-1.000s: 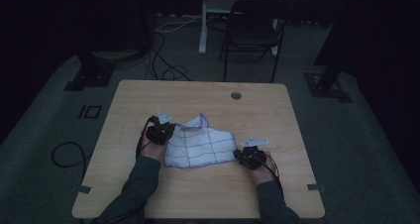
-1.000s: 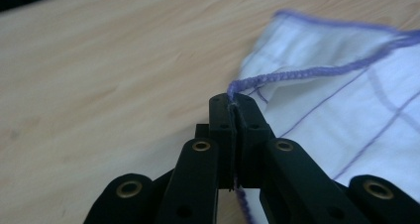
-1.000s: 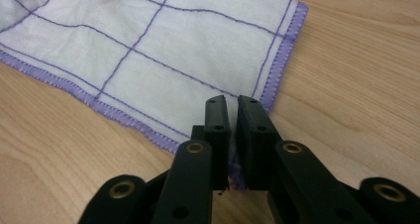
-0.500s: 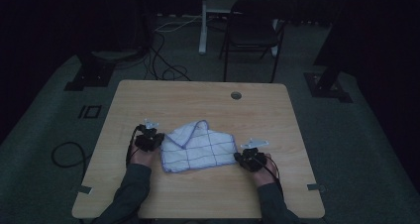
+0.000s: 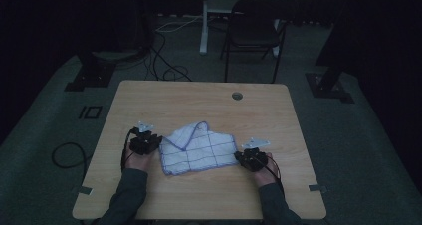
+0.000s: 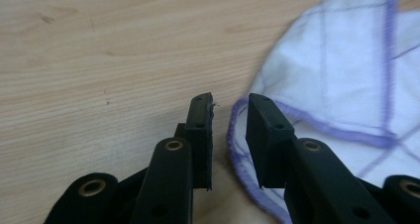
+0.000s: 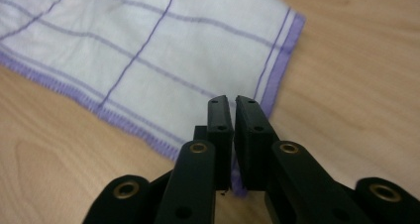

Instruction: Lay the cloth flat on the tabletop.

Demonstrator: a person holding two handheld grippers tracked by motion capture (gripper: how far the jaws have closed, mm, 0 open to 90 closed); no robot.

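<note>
A white cloth [image 5: 199,148] with purple grid lines and a purple hem lies partly folded on the wooden table [image 5: 199,100]. My left gripper [image 5: 155,144] sits low at the cloth's left edge. In the left gripper view its jaws have just been opening; the left gripper [image 6: 230,102] now shows a gap, and the cloth [image 6: 346,75] hem curls beside the right jaw without being pressed. My right gripper [image 5: 241,158] rests at the cloth's near right corner. In the right gripper view, the right gripper [image 7: 233,102] is pinched on the cloth [image 7: 148,50] corner.
A round cable hole [image 5: 237,95] is set in the table's far side. Beyond the table stand a dark chair [image 5: 254,31] and a white post [image 5: 204,21], with cables [image 5: 164,60] on the floor. Bare wood surrounds the cloth.
My left gripper slid left and down off the cloth and its jaws parted. The cloth's left flap has settled onto the table. The right gripper stayed put.
</note>
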